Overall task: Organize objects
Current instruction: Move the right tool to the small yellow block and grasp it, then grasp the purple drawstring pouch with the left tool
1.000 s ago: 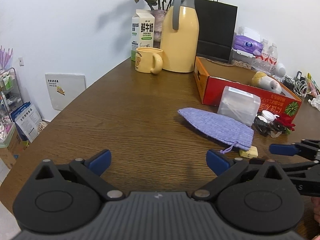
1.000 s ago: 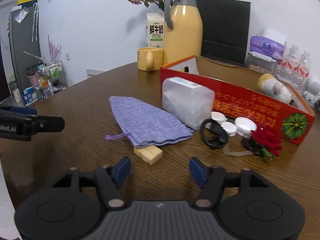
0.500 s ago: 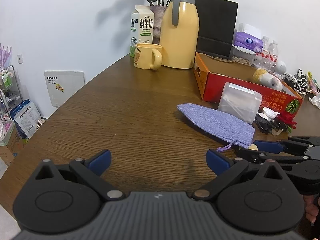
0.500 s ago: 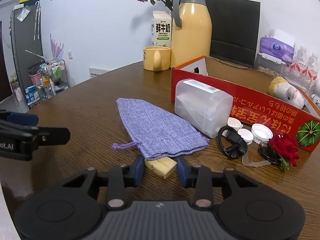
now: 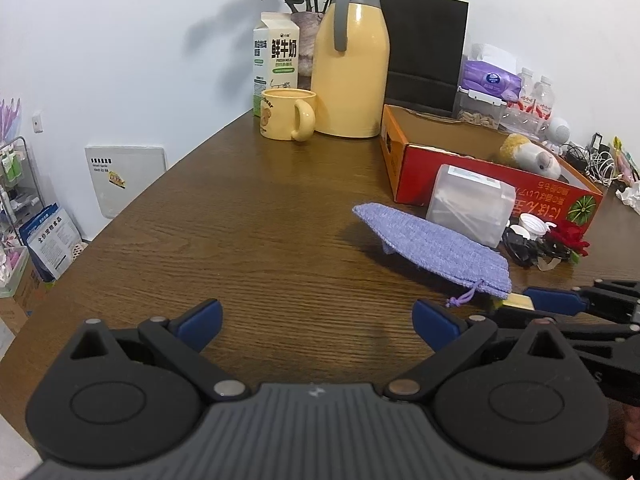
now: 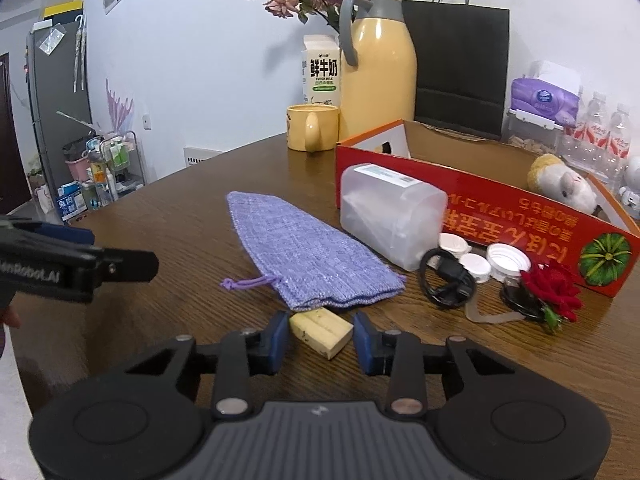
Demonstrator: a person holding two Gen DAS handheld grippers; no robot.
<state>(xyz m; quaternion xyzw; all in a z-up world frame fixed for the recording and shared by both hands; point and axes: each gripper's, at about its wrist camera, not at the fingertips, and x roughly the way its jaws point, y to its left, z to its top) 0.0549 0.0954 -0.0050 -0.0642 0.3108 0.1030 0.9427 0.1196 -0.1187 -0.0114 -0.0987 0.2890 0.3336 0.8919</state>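
A small pale yellow block (image 6: 320, 330) lies on the brown table (image 6: 200, 216), just in front of the mouth of a purple drawstring pouch (image 6: 304, 252). My right gripper (image 6: 321, 328) is shut on the block, one blue pad against each end. In the left wrist view the block (image 5: 518, 301) shows between the right gripper's fingers (image 5: 552, 300), beside the pouch (image 5: 432, 252). My left gripper (image 5: 316, 320) hangs open over bare wood with nothing between its fingers. It appears at the left edge of the right wrist view (image 6: 120, 266).
A red cardboard box (image 6: 500, 204) holding a plush toy (image 6: 560, 188) stands behind a clear plastic container (image 6: 390, 220). White caps (image 6: 506, 260), a black cable (image 6: 448, 280) and a red rose (image 6: 554, 288) lie to the right. A yellow mug (image 5: 286, 120), jug and milk carton stand at the back.
My right gripper moved forward around the yellow block and its jaws closed from wide open onto it. The left gripper stayed where it was, open.
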